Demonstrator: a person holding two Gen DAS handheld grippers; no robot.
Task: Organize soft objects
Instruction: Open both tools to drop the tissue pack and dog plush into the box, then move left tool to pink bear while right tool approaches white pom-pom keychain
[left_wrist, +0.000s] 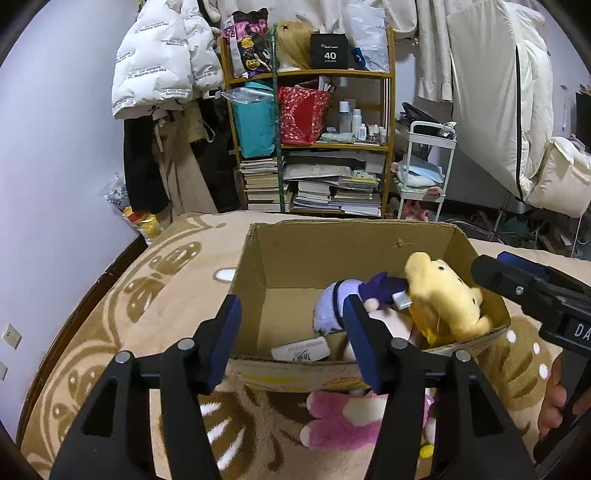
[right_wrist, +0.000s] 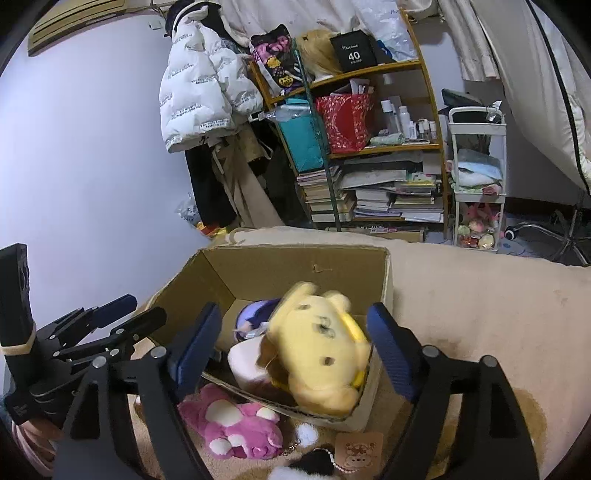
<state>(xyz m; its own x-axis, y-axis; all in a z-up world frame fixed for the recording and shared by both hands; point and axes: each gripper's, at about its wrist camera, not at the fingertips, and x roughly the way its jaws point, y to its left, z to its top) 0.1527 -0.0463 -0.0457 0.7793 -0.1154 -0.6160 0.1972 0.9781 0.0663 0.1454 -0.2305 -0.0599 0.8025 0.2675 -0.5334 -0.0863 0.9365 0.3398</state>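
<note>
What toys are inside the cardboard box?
In the cardboard box a yellow plush dog lies on top, with a purple-and-lilac plush and something pale pink beside it. Whatever lies beneath them is covered.

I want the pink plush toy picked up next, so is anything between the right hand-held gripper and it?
Nothing visible blocks it. The pink plush toy lies on the beige blanket just outside the brown cardboard box, below the open right hand-held gripper. The box's near wall only borders it.
</note>
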